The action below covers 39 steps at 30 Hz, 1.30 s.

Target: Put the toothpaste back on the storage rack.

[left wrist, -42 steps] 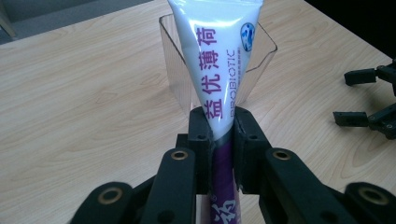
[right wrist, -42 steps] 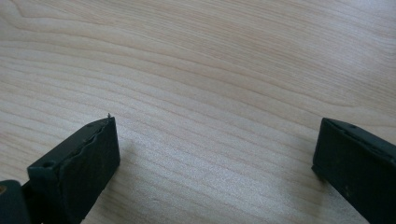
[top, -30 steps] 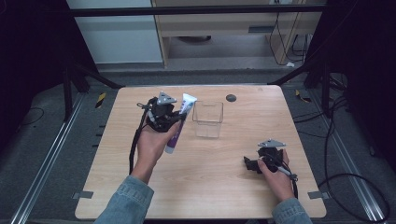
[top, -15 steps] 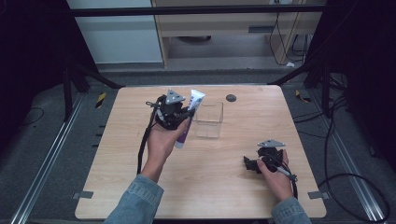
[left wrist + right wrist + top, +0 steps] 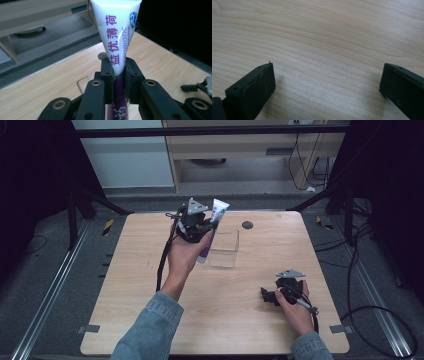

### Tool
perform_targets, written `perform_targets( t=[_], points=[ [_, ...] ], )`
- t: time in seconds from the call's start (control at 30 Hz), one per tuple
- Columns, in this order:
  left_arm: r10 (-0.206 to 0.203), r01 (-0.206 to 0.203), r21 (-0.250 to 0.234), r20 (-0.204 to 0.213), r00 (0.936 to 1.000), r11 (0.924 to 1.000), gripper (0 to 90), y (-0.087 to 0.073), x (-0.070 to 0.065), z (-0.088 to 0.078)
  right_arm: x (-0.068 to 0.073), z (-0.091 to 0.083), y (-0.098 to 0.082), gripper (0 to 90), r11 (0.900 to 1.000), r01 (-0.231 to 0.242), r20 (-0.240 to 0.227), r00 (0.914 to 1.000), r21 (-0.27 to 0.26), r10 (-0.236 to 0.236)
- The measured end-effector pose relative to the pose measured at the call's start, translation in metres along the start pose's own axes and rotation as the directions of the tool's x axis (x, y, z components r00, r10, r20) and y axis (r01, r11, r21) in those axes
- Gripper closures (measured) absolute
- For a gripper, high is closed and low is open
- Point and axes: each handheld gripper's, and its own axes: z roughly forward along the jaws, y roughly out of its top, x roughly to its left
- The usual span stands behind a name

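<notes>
My left gripper is raised over the table's back middle, shut on a white and purple toothpaste tube. The tube stands tilted between the two jaws, its flat white end up and its purple end down. It hangs just left of a clear plastic box. A bit of that box's rim shows under the gripper. My right gripper rests low at the front right, open. Its jaws stand wide apart over bare wood with nothing between them.
A small dark round disc lies on the wooden table behind the box. The disc shows again behind the tube. Black frame legs and cables stand around the table on the floor.
The left hand has carried the tube to the right and a little farther back, closer to the clear box. The right gripper has stayed in place.
</notes>
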Motion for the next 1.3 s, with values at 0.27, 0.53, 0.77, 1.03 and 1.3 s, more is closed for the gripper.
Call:
perform_targets(
  t=[0.27,0.53,0.77,1.03,1.3],
  points=[
    [0.011,-0.011,-0.017,-0.019,0.9998,0.9998,79.1,0.012,0.000,0.012,0.000,0.000,0.000,0.4,1.000,-0.001,0.000,1.0000,0.000,0.001],
    [0.026,-0.028,-0.034,-0.031,0.9992,0.9990,79.1,0.020,0.005,0.017,0.001,0.000,0.000,0.4,1.000,-0.003,-0.001,1.0000,-0.001,0.003],
    [0.040,-0.043,-0.063,-0.039,0.9984,0.9971,79.2,0.025,0.005,0.022,0.001,0.000,0.000,0.4,1.000,-0.003,-0.001,1.0000,0.000,0.003],
    [0.080,-0.084,-0.082,-0.058,0.9951,0.9931,79.1,0.034,-0.001,0.030,0.000,0.000,-0.001,0.4,1.000,0.016,0.004,0.9999,-0.002,-0.016],
    [0.060,-0.065,-0.108,-0.054,0.9967,0.9920,79.1,0.033,-0.002,0.037,0.001,0.000,-0.001,0.4,1.000,-0.002,-0.001,1.0000,-0.002,0.002]
  ],
)
